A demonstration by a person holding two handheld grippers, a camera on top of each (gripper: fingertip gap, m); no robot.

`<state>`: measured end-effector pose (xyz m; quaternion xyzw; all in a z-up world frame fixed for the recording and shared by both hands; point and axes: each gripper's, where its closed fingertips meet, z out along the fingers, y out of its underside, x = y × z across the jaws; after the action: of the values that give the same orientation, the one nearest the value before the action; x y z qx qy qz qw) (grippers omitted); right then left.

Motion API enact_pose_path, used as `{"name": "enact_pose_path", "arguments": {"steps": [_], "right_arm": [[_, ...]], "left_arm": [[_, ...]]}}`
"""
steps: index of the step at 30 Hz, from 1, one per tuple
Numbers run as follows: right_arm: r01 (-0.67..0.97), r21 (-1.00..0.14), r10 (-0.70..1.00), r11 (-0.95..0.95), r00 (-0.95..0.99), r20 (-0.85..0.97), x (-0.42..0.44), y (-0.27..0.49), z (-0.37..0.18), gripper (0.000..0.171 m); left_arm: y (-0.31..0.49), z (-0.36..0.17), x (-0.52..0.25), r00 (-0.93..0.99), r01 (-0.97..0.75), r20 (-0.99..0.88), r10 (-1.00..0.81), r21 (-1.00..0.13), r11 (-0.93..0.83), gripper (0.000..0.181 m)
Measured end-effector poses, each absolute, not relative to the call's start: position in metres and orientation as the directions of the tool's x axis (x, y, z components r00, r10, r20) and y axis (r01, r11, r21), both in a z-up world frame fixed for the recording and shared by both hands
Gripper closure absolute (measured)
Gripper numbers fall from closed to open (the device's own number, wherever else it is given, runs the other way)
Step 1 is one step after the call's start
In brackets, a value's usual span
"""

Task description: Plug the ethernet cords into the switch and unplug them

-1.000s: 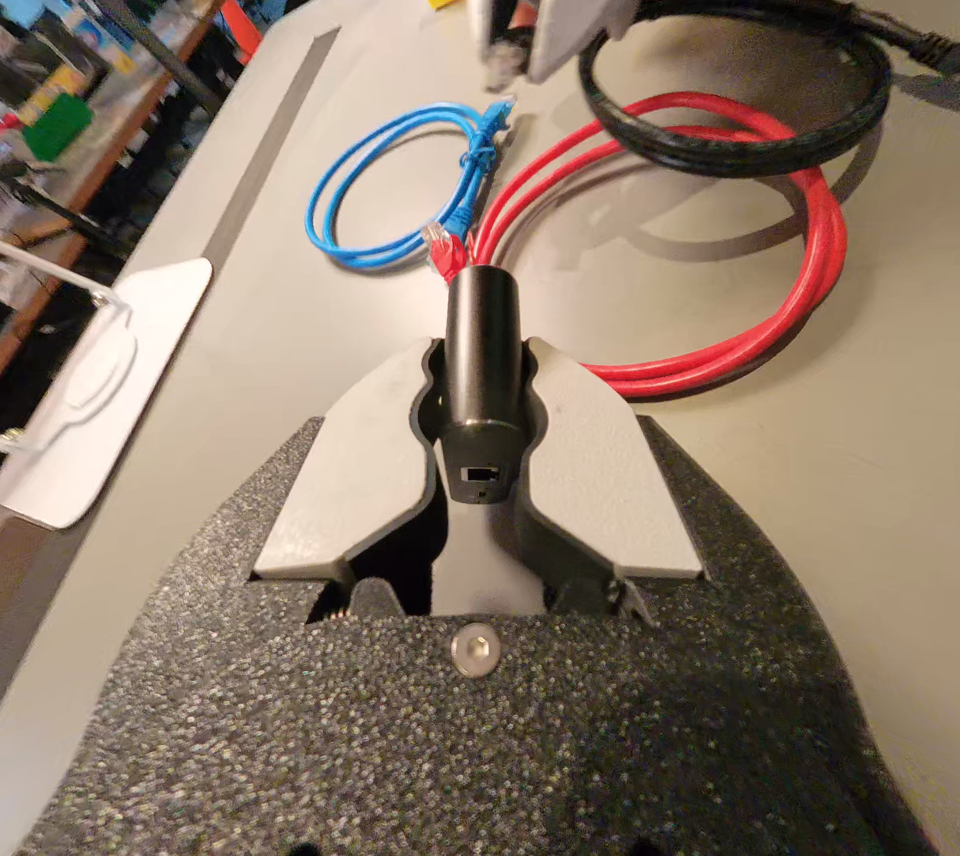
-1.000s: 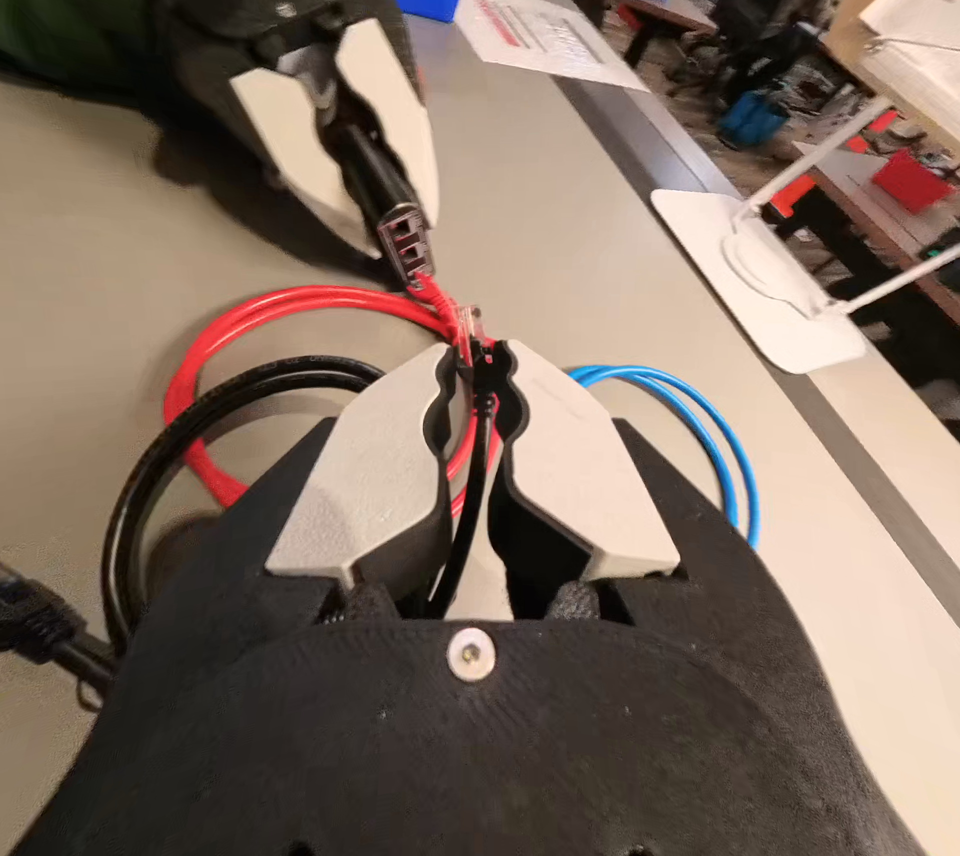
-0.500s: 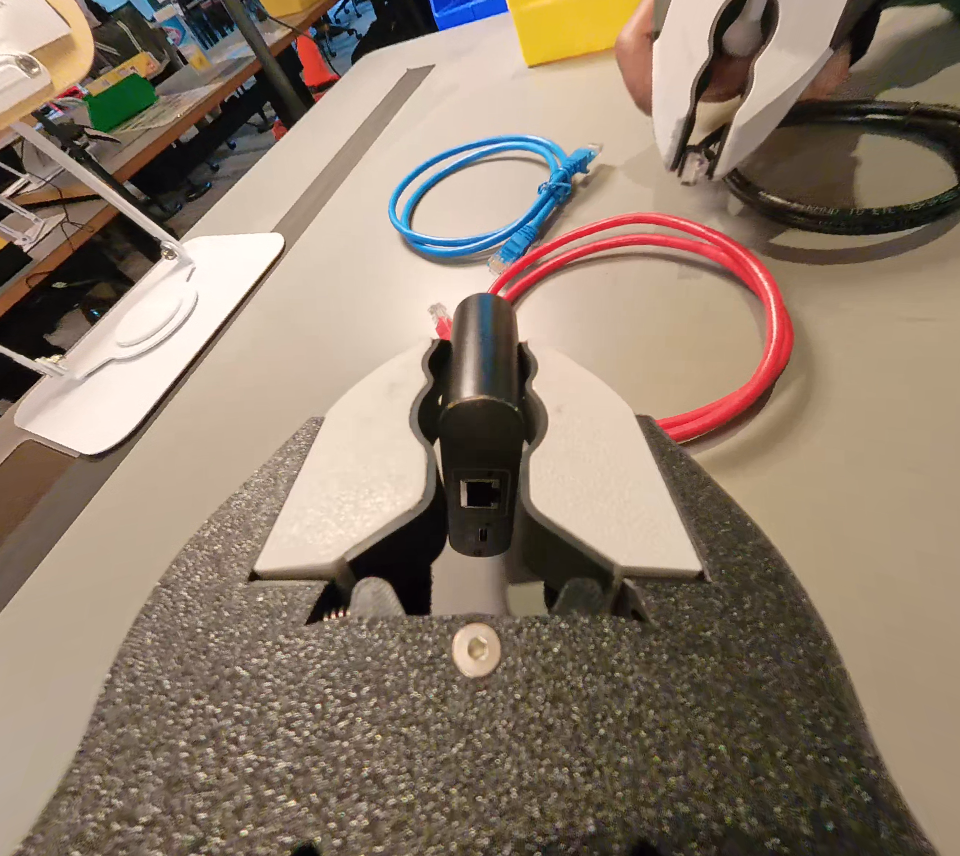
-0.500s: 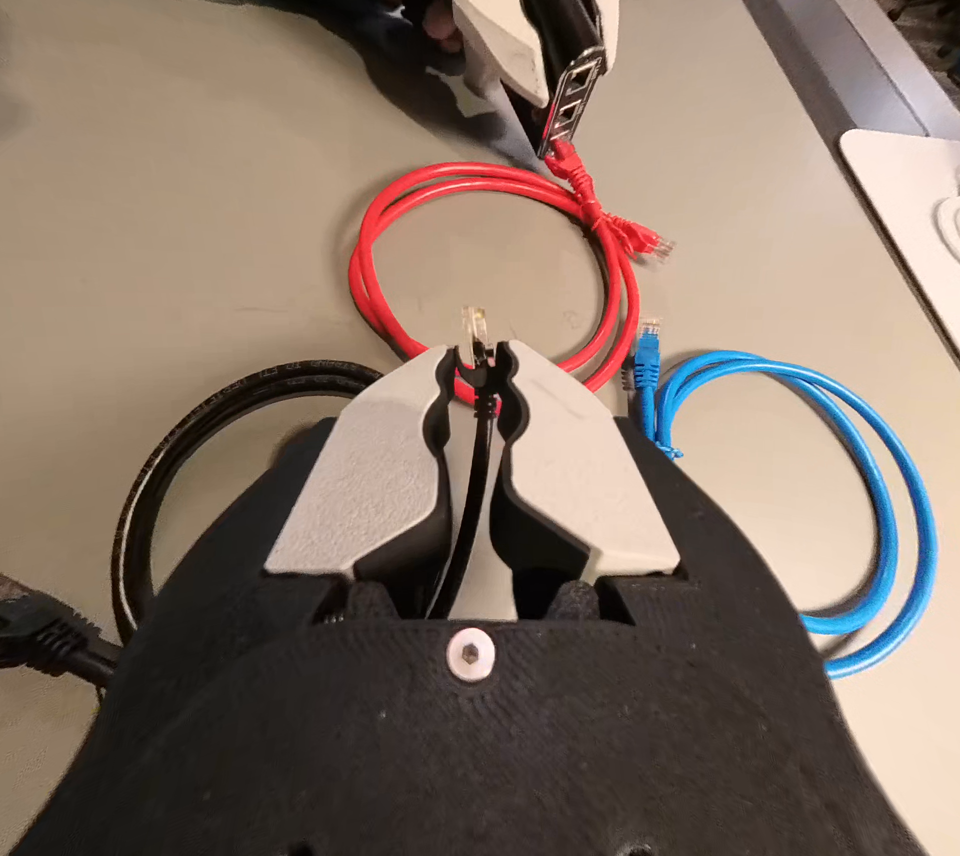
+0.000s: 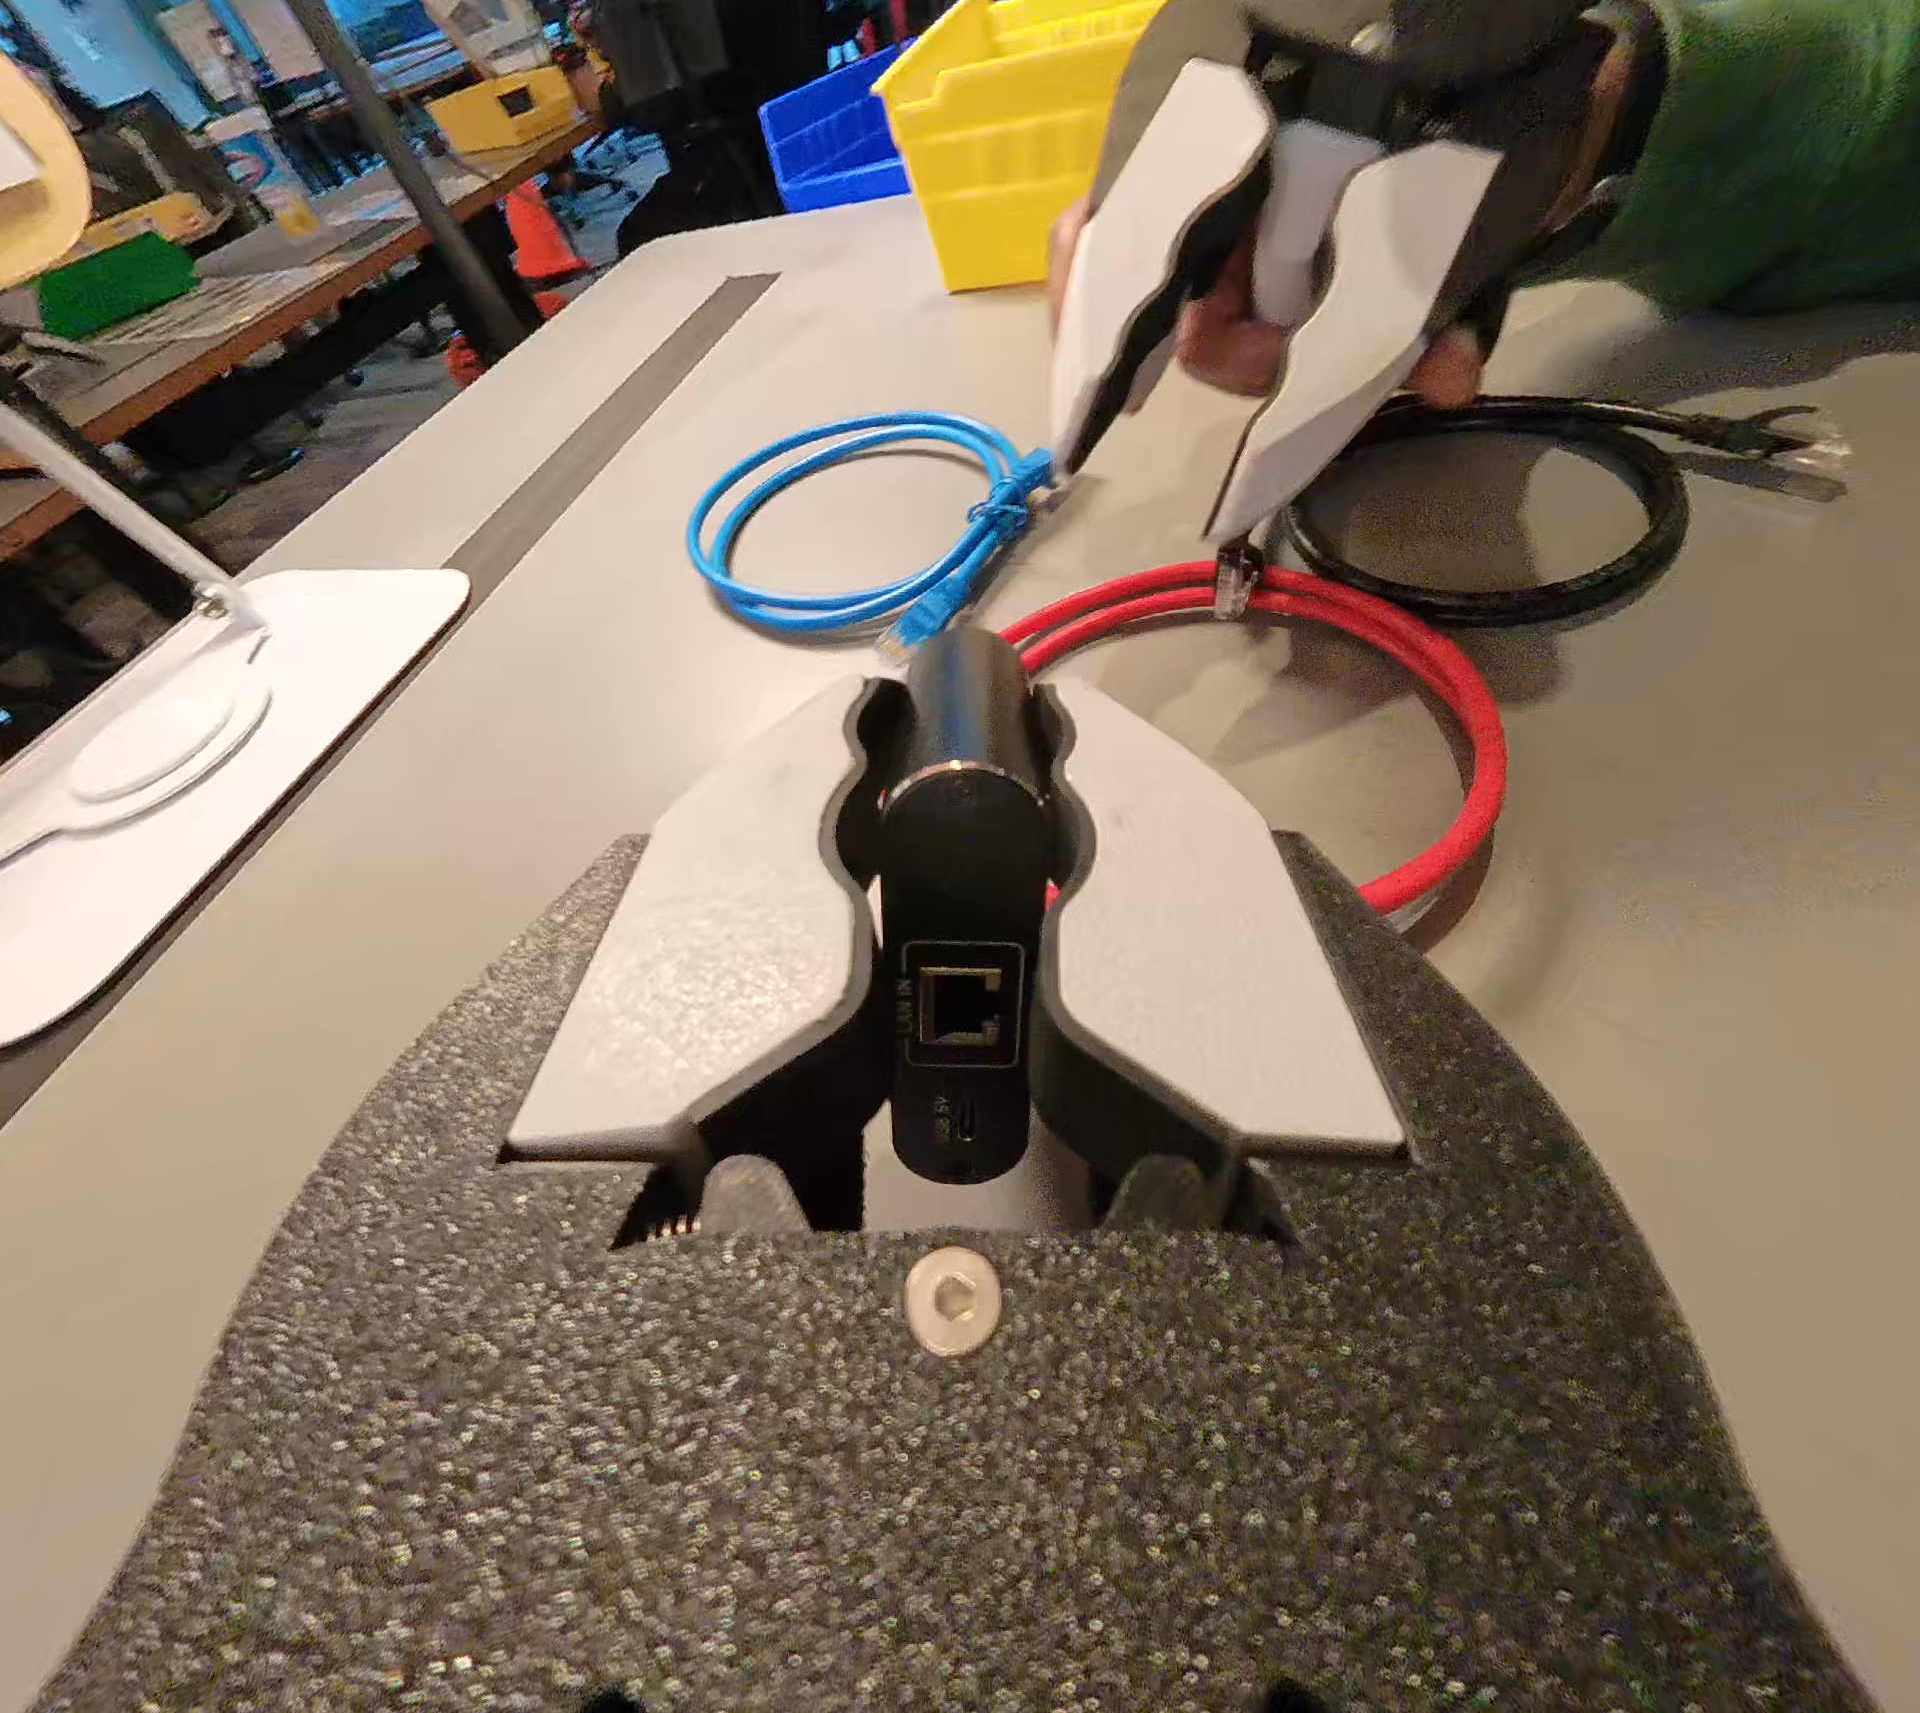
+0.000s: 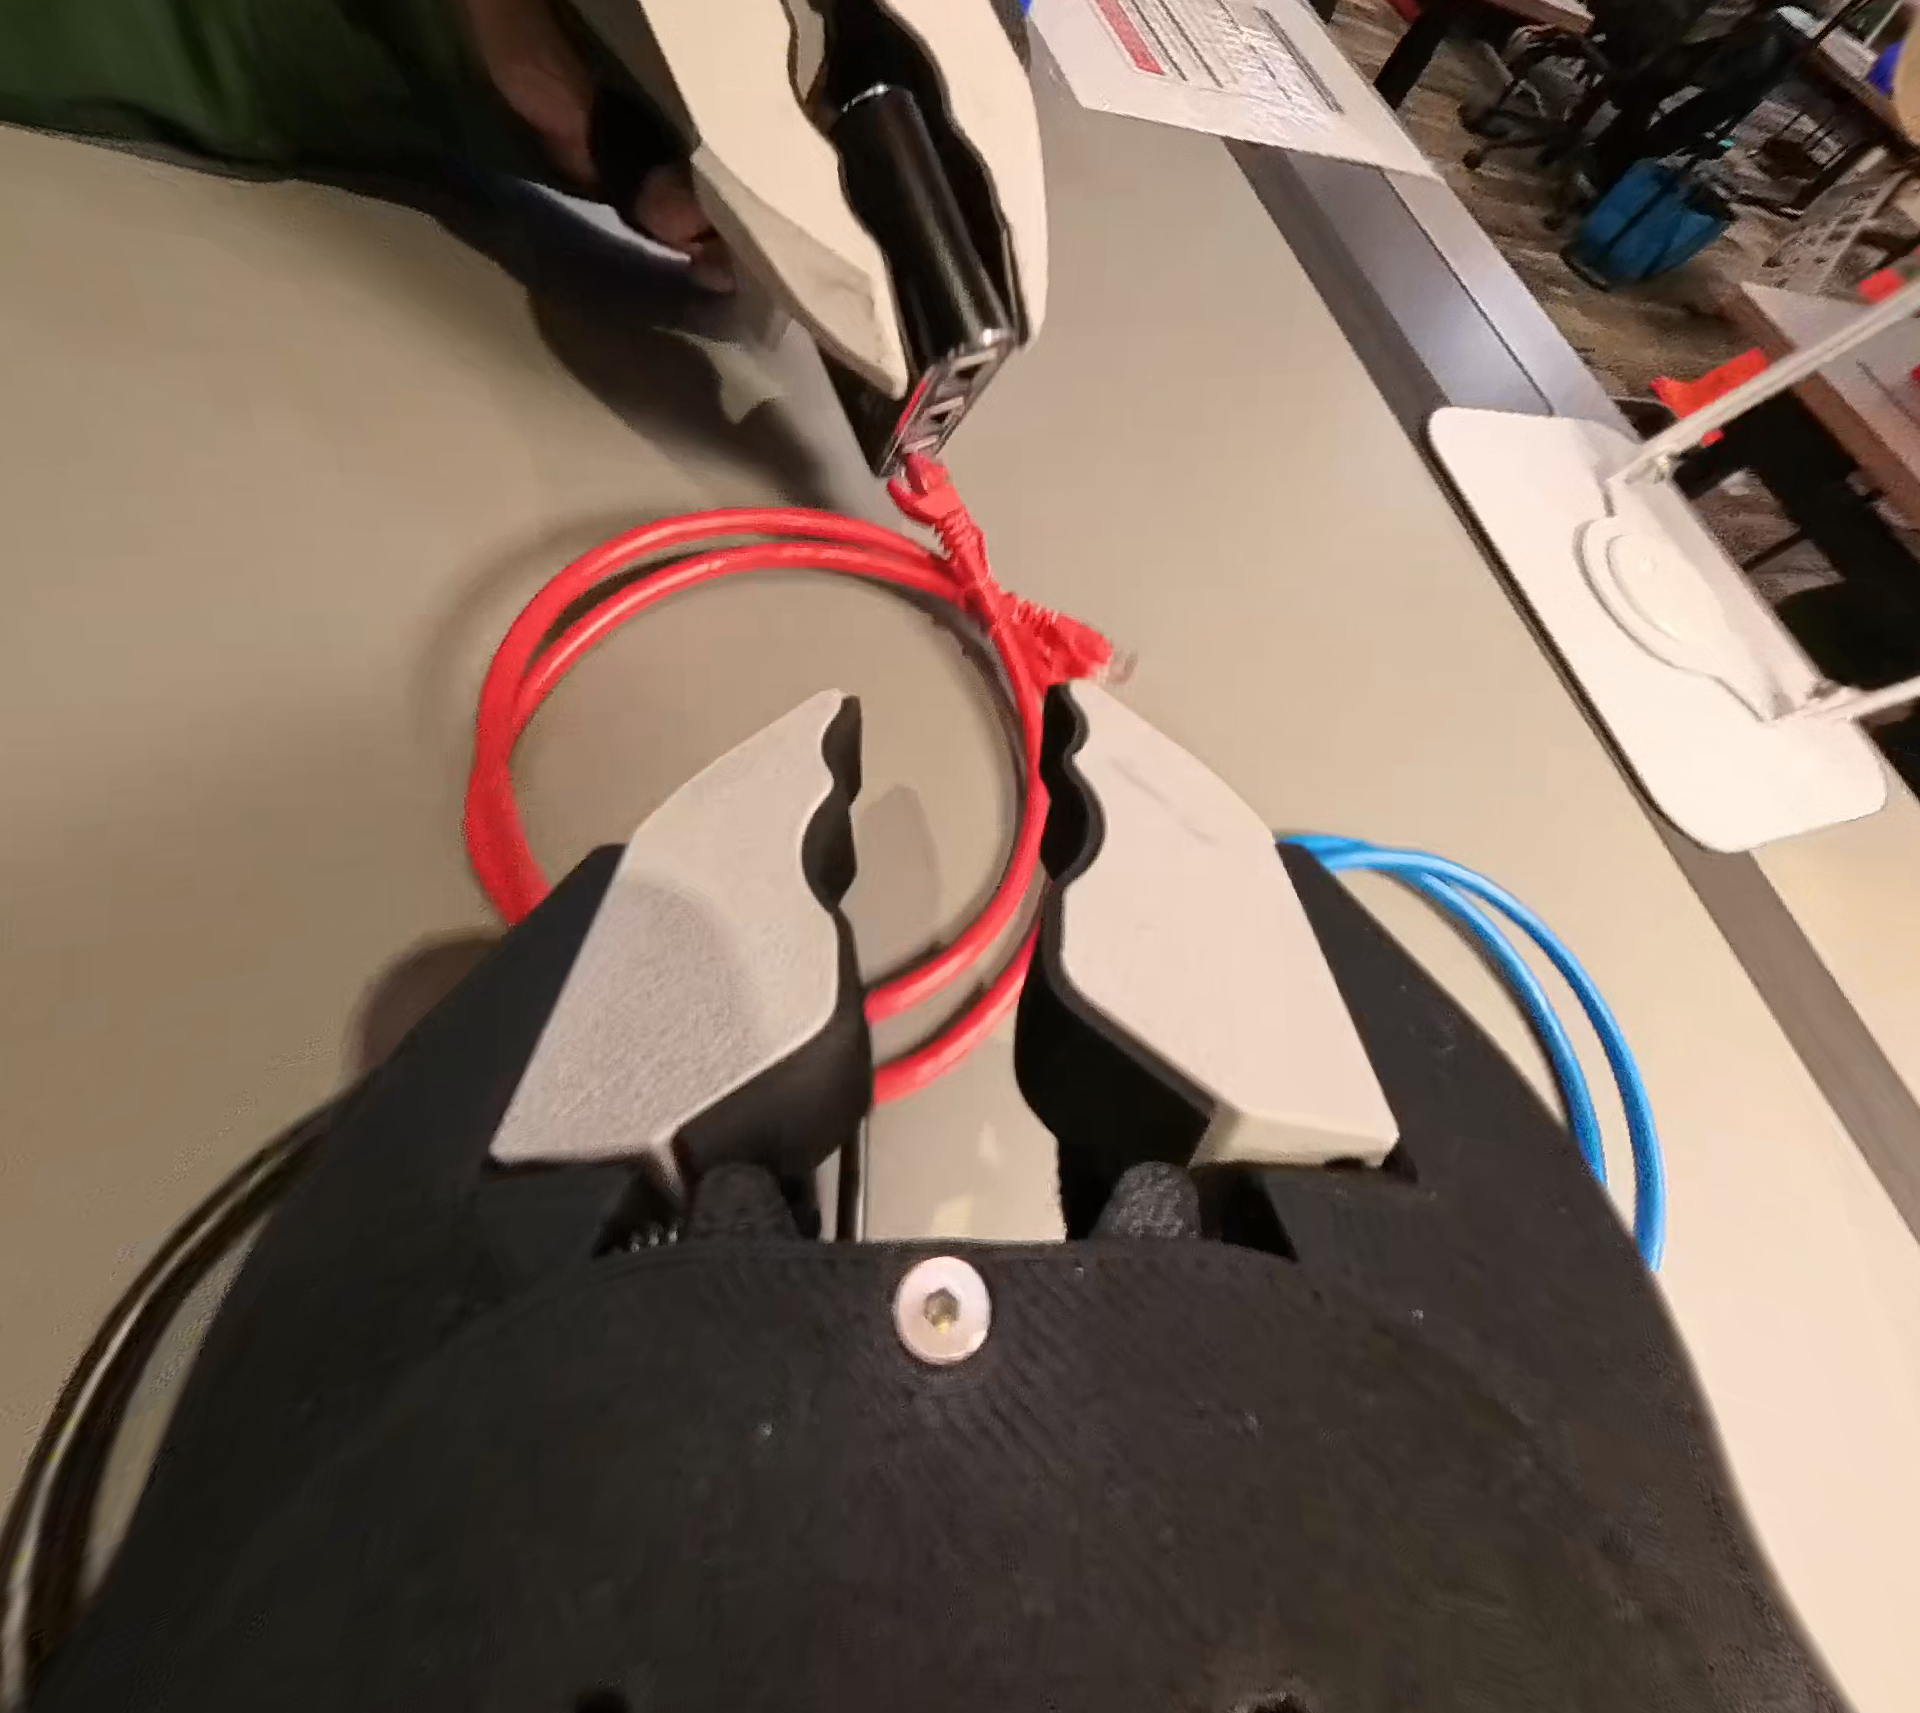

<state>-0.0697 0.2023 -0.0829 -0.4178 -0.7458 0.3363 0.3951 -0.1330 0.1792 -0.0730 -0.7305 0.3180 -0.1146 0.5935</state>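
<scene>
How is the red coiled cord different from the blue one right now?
The red coiled ethernet cord has one end plugged into the small black cylindrical switch, which the left gripper holds shut; the blue coiled ethernet cord lies with both plugs free on the table. In the left wrist view the red coil lies nearer the switch, and the blue lies farther away. Both are tied loops on the grey table.

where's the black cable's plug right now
In the left wrist view, the black cable's plug lies across the red cable, just below the open right gripper.
</scene>
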Motion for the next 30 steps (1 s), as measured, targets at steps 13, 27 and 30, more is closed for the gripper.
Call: {"name": "enact_pose_path", "arguments": {"steps": [13,27,30], "right_arm": [[0.424,-0.719,0.820,0.551,-0.438,0.370,-0.125,0.152,-0.120,0.146],[0.400,-0.723,0.802,0.563,-0.479,0.358,-0.121,0.153,-0.129,0.153],[0.415,-0.672,0.774,0.613,-0.486,0.406,-0.111,0.162,-0.135,0.154]], "left_arm": [[0.156,-0.059,-0.094,0.641,-0.220,-0.147,-0.754,-0.975,0.002,0.154],[0.153,-0.069,-0.098,0.623,-0.294,-0.200,-0.756,-0.956,0.011,0.154],[0.155,-0.088,-0.103,0.608,-0.436,-0.286,-0.740,-0.900,-0.011,0.141]]}}
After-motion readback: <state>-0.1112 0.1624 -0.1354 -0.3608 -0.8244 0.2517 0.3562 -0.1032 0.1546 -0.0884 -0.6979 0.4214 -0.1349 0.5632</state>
